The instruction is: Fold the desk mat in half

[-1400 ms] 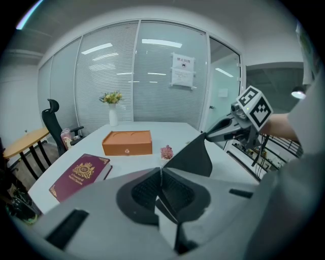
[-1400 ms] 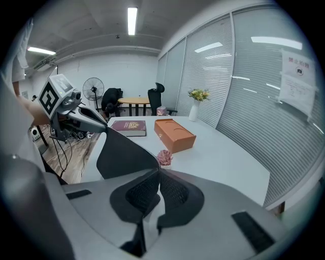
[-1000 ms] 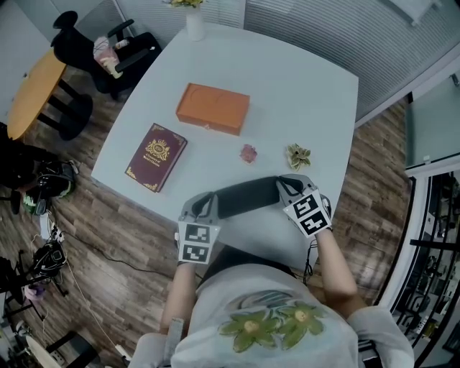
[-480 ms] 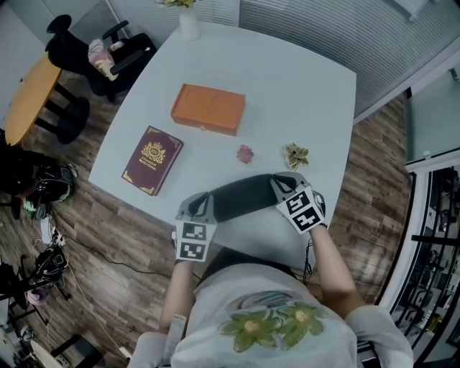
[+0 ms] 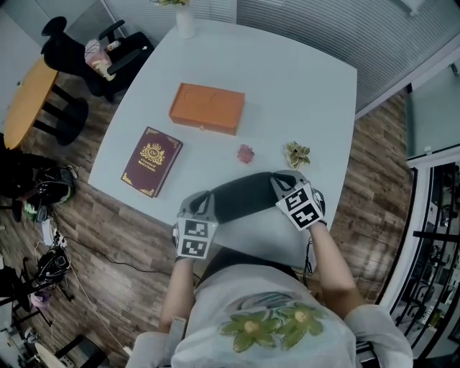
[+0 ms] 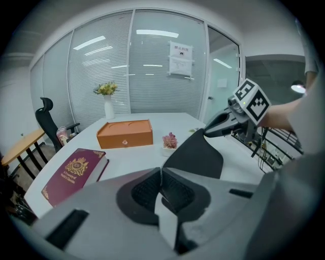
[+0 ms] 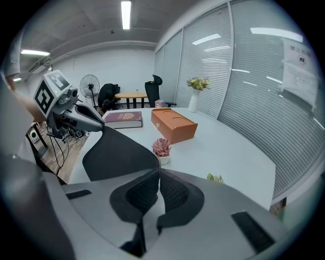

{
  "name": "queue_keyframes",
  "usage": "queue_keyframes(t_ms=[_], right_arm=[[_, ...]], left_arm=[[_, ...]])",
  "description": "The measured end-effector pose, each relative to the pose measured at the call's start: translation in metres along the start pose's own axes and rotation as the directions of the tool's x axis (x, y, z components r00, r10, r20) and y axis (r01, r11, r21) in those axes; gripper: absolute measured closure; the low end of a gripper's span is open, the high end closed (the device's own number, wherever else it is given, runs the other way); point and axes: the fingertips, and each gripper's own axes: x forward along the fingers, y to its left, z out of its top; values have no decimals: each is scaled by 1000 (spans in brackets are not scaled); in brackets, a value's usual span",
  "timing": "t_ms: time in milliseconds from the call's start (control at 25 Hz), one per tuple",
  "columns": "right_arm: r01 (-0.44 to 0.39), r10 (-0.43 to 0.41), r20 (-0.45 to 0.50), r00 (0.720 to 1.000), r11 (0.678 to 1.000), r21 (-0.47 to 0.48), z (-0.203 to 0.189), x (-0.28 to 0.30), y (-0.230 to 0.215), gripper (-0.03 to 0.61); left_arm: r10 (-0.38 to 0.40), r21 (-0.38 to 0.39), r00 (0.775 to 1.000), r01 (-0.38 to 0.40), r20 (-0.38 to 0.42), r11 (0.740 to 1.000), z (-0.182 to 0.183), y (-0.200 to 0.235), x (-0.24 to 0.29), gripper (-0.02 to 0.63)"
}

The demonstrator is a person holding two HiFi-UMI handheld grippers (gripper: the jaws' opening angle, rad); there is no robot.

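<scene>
The black desk mat (image 5: 241, 195) hangs in a curved sheet between my two grippers at the near edge of the white table (image 5: 302, 93). My left gripper (image 5: 203, 205) is shut on the mat's left corner and my right gripper (image 5: 282, 183) on its right corner. In the left gripper view the mat (image 6: 195, 155) runs from my closed jaws (image 6: 161, 170) across to the right gripper (image 6: 223, 122). The right gripper view shows the mat (image 7: 119, 152) stretching from my closed jaws (image 7: 158, 172) to the left gripper (image 7: 91, 122).
Behind the mat stand a small pink succulent (image 5: 246, 153) and a yellowish paper flower (image 5: 296, 154). Farther back lie an orange box (image 5: 207, 108) and a maroon book (image 5: 152, 159). A vase (image 5: 185, 20) stands at the far edge. A black chair (image 5: 100, 50) is off the table's left.
Both grippers have sunk a little toward the table with the mat still held between them. Nothing on the table has moved.
</scene>
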Motion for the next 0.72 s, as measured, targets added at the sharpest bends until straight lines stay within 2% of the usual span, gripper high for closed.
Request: queue_keyframes(t_ms=[480,720], right_arm=[[0,-1,-48,999,1000,-13,-11,16,-4,555],[-7,6,-87,996,1000,-19,-16,27,-5,555]], left_arm=[[-10,-9,1000,10,-20,1000,-11,4,19,600],[-19,-18,998,19,-56,1000,-20,6,28,600]])
